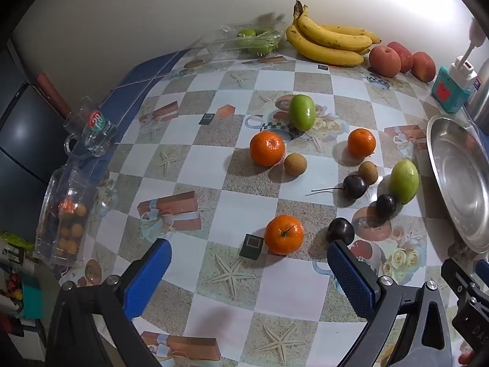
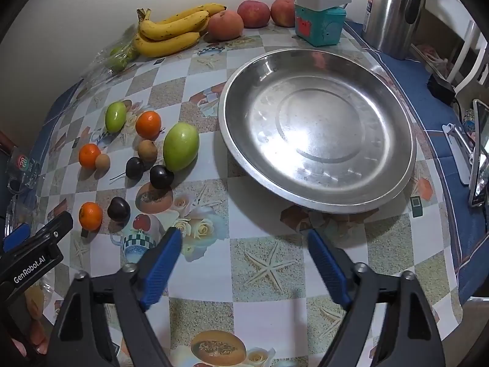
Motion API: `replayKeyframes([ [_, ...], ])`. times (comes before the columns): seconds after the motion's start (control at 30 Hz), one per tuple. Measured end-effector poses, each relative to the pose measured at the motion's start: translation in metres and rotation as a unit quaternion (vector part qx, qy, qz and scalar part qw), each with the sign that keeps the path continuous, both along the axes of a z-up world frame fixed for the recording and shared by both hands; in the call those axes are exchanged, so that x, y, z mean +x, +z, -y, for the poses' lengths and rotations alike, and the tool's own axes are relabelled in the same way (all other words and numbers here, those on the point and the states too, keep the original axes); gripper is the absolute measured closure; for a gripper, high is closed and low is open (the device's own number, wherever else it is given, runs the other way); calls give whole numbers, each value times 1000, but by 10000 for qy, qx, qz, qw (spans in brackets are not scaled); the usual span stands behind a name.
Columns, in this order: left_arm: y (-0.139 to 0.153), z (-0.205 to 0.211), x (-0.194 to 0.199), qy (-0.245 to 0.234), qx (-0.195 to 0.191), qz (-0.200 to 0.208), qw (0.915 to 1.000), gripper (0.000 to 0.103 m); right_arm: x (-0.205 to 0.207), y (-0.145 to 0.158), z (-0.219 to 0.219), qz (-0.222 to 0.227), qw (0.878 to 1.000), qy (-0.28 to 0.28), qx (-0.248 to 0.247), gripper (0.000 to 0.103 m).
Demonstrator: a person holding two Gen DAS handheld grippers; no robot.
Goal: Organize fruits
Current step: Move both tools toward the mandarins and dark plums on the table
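Note:
Loose fruit lies on the patterned tablecloth: three mandarins, the nearest (image 1: pixel 284 235) just ahead of my left gripper (image 1: pixel 250 246), two green fruits (image 1: pixel 302 112) (image 1: pixel 404 181), two brown longans (image 1: pixel 295 164) and three dark plums (image 1: pixel 340 230). The left gripper is open and holds nothing. An empty steel plate (image 2: pixel 318 128) sits right of the fruit. My right gripper (image 2: pixel 244 235) hangs open over bare cloth in front of the plate's near rim, with the fruit cluster (image 2: pixel 180 146) to its left.
Bananas (image 1: pixel 330 42) and peaches (image 1: pixel 385 61) line the back wall beside a plastic tray of green fruit (image 1: pixel 253 39). A glass mug (image 1: pixel 91 131) and a clear fruit box (image 1: pixel 67 214) stand at the left edge. A teal box (image 2: pixel 319 24), a steel flask (image 2: pixel 394 9) and a phone (image 2: pixel 479 159) stand on the right.

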State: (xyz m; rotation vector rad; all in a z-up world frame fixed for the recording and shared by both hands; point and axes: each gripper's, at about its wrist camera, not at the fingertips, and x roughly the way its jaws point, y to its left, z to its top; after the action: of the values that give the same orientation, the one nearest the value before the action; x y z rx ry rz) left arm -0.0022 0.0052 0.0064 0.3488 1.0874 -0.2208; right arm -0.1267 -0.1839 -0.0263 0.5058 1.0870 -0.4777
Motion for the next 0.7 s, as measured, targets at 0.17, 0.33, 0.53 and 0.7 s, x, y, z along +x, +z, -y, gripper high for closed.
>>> replayKeyframes([
  [0.17,0,1,-1,-10,39,26,10000,0,-2,0,-1,-26,10000,-5,-22,11],
  [0.33,2,0,-2,-9,32,67,10000,0,2,-1,0,-27,10000,-27,-39,10],
  [0.53,3,2,-3,-127,-54,9,9999,0,0,0,0,-58,9999,-63,-136,10],
  [0.7,4,2,-4,-152,-110,-20,9998,0,0,0,-1,-64,9999,-36,-116,10],
])
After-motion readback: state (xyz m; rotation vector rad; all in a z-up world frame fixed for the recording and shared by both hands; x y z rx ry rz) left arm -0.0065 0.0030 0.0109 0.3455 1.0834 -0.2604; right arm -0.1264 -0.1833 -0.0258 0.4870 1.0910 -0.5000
